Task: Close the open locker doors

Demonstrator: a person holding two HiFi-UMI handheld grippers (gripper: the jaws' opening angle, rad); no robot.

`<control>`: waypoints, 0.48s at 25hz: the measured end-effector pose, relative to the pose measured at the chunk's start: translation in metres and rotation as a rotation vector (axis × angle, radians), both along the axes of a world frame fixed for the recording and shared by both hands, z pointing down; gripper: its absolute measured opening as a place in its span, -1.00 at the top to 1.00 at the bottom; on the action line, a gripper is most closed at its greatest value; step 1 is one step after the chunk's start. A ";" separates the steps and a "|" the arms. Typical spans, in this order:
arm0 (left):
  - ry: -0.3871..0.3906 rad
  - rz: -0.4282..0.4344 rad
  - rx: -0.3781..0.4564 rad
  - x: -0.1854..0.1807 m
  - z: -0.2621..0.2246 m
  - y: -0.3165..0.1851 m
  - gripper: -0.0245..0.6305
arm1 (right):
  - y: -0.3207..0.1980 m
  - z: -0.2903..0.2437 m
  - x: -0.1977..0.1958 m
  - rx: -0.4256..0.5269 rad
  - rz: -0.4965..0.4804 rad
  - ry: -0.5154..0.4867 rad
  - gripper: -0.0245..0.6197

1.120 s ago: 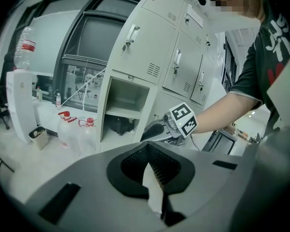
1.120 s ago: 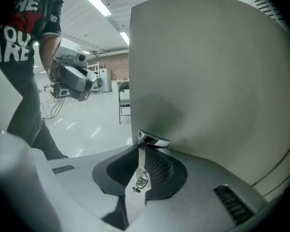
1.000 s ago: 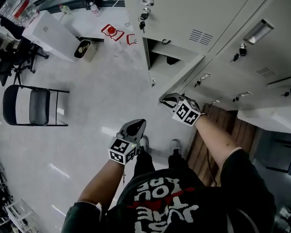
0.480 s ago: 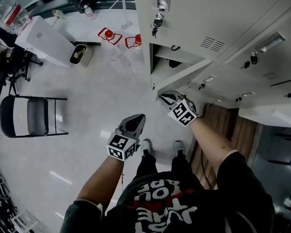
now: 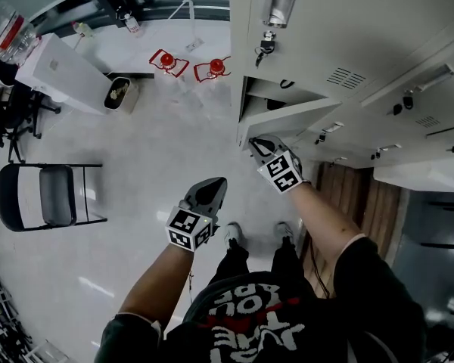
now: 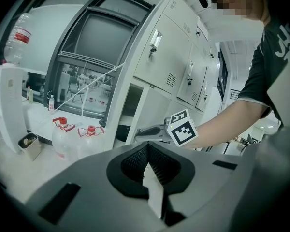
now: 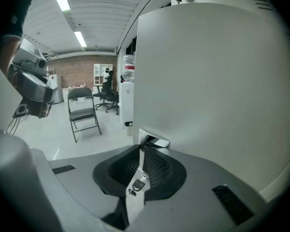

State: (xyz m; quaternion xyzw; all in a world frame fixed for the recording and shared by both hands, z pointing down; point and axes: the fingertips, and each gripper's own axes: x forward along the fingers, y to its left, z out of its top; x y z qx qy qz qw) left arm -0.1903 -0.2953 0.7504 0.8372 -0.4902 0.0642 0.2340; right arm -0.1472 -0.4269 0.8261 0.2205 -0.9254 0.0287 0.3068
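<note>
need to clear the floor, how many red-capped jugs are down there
2. One red-capped jug stands on the floor left of the lockers; the other stands beside it, closer to the lockers. Others may be hidden out of view.

My head camera sat high and looked steeply down at the floor (image 5: 159,157), taking in both grippers from well above. The left gripper (image 5: 212,186) camera stood back from the lockers (image 6: 164,47) and faced right toward them. With the head camera it shared the right gripper (image 5: 256,144), the bottles (image 5: 167,61) and the open door (image 5: 295,114). The right gripper camera sat close against that door, looking left toward the far chair (image 7: 84,112), which my head camera also caught.
</note>
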 end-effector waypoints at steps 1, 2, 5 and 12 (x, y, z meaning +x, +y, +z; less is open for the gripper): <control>0.002 0.002 0.000 -0.003 0.001 -0.001 0.90 | -0.005 0.000 -0.003 -0.001 0.024 -0.007 0.75; 0.003 0.004 0.001 -0.007 0.001 -0.001 0.90 | -0.010 0.000 -0.005 -0.002 0.047 -0.012 0.75; 0.005 0.013 0.000 -0.016 0.003 -0.001 0.90 | -0.024 0.000 -0.011 0.000 0.110 -0.020 0.75; -0.002 0.004 -0.012 -0.045 0.008 0.005 0.90 | -0.056 0.004 -0.018 0.012 0.242 -0.018 0.75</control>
